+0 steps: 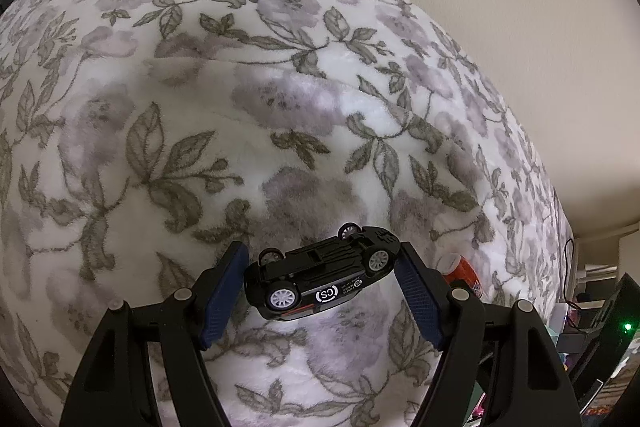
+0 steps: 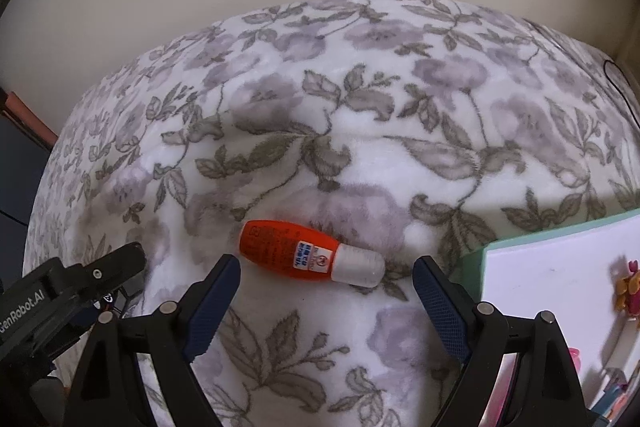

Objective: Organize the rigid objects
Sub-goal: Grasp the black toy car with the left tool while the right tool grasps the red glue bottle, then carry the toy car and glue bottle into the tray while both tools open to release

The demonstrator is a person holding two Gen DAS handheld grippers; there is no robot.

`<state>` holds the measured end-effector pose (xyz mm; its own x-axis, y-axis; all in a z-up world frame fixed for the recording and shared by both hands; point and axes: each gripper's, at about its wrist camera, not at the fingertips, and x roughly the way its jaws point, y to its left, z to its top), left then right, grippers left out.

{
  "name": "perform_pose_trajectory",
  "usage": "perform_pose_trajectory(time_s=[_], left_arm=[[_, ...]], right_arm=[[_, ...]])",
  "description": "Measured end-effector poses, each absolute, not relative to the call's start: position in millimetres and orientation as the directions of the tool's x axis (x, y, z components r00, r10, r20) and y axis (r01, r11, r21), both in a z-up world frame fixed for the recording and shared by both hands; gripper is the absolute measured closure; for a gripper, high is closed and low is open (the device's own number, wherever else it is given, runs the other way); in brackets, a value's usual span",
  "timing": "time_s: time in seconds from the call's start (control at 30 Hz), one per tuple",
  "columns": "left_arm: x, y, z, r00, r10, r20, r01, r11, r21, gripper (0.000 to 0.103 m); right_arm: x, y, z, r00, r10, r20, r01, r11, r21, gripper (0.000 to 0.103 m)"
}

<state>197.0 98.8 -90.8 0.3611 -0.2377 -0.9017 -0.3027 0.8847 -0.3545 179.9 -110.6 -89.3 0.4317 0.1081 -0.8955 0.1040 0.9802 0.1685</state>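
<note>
Both grippers are standing released and grasping nothing, the left gripper [image 1: 322, 285] framing the overturned black toy car [image 1: 320, 273] on the floral blanket [image 1: 200, 107], the right gripper [image 2: 326, 293] framing the orange bottle [image 2: 310, 253], each apparently needing to clench next.

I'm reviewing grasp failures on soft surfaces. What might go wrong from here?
The black toy car lies tipped on its side between the open left gripper; closing may pinch wheels and twist it. The orange plastic bottle with a white cap lies sideways on the plush floral blanket and may roll.
</note>
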Motion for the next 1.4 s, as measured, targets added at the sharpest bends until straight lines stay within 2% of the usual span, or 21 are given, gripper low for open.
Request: perform_pose_trajectory(time_s=[0.37,0.63,0.73,1.1,1.2,1.4], left_arm=[[198,100,-92,0.357,-0.255,-0.898,-0.303,0.878,-0.37,0.027],[198,101,-93,0.36,-0.262,-0.895,-0.311,0.871,-0.38,0.027],[197,101,-92,0.363,-0.264,-0.894,-0.313,0.869,-0.384,0.027],[198,100,-91,0.363,-0.278,-0.889,-0.308,0.865,-0.396,0.027],[198,100,-91,0.362,-0.282,-0.889,-0.304,0.866,-0.398,0.027],[200,95,-89,0.364,-0.287,-0.886,-0.286,0.871,-0.399,0.027]], right_arm=[[186,-105,-92,0.443,0.104,-0.891,0.134,0.974,0.18,0.013],[190,-95,-96,0.451,0.025,-0.892,0.157,0.982,0.106,0.013],[190,-91,-97,0.453,-0.019,-0.891,0.158,0.986,0.059,0.016],[190,-86,-98,0.448,-0.059,-0.892,0.122,0.993,-0.004,0.019],[187,-88,-97,0.461,-0.055,-0.886,0.123,0.992,0.002,0.023],[183,-94,-95,0.472,-0.017,-0.881,0.111,0.993,0.041,0.023]])
